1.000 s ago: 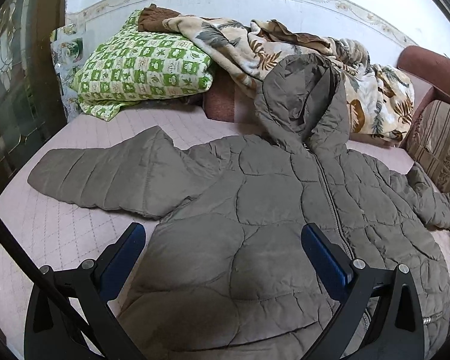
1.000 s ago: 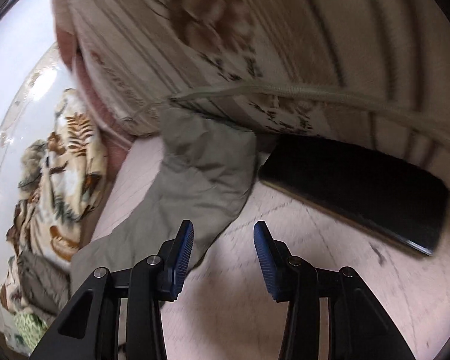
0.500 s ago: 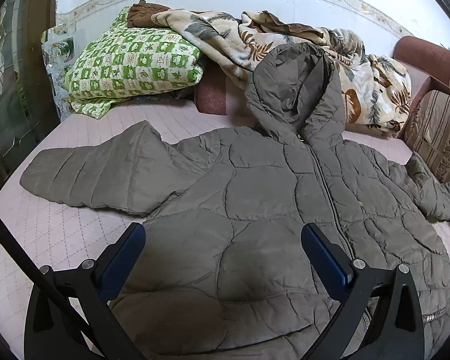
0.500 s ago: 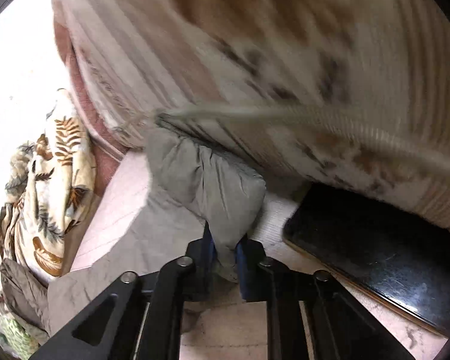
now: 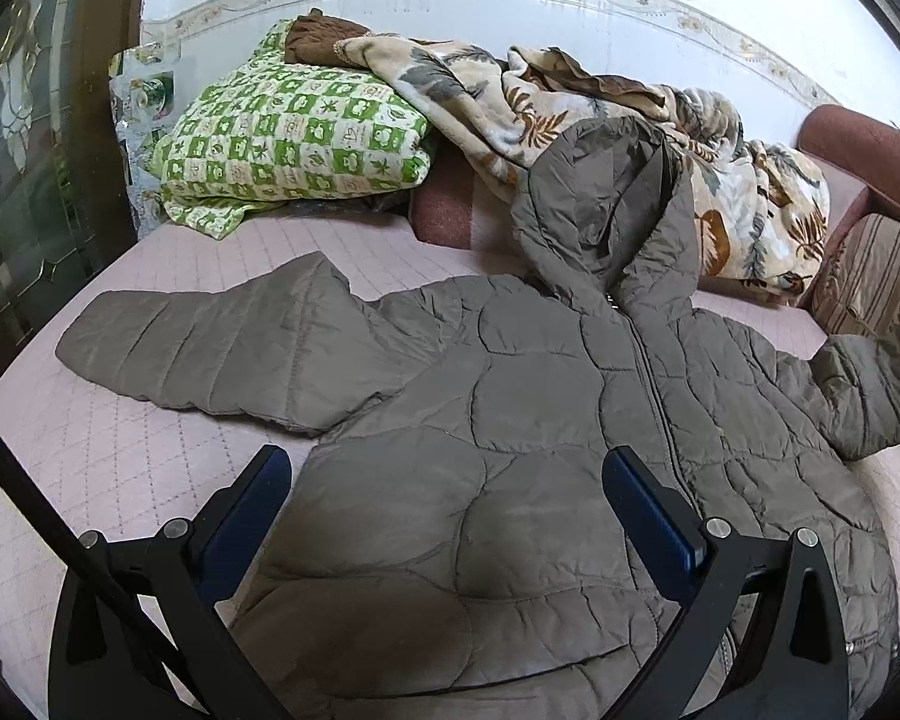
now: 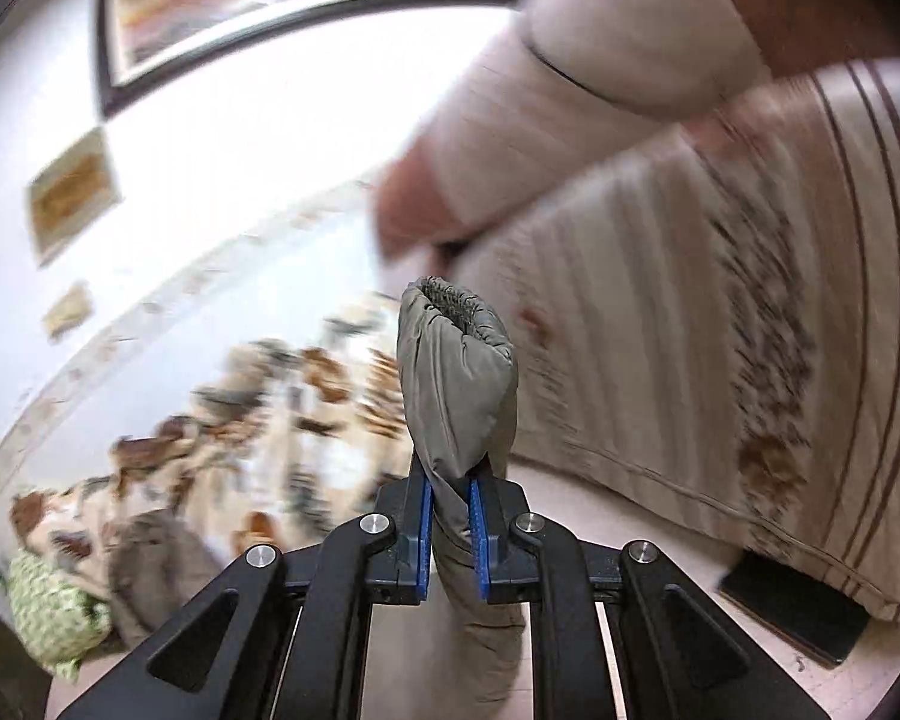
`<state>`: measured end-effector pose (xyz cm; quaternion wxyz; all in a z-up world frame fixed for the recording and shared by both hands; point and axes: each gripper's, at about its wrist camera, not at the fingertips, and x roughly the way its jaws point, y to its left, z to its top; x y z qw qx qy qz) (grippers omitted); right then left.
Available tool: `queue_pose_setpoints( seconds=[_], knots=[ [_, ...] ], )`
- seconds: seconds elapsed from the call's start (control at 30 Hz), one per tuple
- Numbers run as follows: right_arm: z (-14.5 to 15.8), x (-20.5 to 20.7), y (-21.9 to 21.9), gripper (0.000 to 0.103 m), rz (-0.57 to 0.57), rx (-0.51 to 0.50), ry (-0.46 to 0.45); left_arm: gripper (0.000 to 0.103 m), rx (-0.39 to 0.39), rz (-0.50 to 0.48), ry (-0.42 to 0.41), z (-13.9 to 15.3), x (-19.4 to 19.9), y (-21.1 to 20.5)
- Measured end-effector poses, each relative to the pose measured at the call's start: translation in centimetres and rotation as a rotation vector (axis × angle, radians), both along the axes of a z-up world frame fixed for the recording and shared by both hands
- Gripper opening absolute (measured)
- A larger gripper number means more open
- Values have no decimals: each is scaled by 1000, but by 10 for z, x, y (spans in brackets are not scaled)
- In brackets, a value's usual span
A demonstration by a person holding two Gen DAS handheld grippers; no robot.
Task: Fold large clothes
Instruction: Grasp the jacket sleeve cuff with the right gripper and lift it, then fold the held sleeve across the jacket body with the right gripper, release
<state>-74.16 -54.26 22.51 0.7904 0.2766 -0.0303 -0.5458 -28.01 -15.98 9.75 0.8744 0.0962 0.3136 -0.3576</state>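
each gripper is built from matte black angular linkage arms, joined by round silver pivot screws. the left gripper point(image 5: 447, 498) is fitted with 2 long fingers point(image 5: 645, 507) faced in dark blue pads. on the right gripper point(image 6: 448, 507), brighter blue ribbed pads point(image 6: 479, 531) are seen, and triangular cut-outs are shown in the black arms.

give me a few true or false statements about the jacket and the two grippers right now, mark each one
1. The right gripper is clamped on the cuff of the grey-brown quilted puffer jacket's sleeve. True.
2. The left gripper grips the jacket hem. False: its jaws stand wide open over the jacket, holding nothing.
3. The jacket's hood leans on the leaf-print blanket. True.
4. The green checked pillow lies on top of the jacket. False: it sits apart, behind the other sleeve.
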Motion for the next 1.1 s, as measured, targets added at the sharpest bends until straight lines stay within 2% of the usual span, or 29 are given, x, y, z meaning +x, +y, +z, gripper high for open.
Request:
queue_pose_setpoints(
  seconds=[0.17,0.27,0.37,0.5,0.7,0.83,1.1],
  knots=[
    [47,40,49,12,154,-102,-20,103,-3,11,-16,3,1,6],
    [63,73,75,12,256,-151,-14,103,-11,17,-7,4,3,11],
    [67,119,92,11,350,-173,23,103,-15,20,1,4,5,14],
    [58,172,116,11,458,-200,119,103,-17,20,-2,5,6,15],
    [20,259,151,11,676,-158,256,103,-23,25,11,6,9,19],
    [-27,317,176,11,790,-101,386,103,-23,28,17,6,10,22],
    [-125,391,207,11,946,46,549,103,-19,37,47,2,17,23]
  ],
)
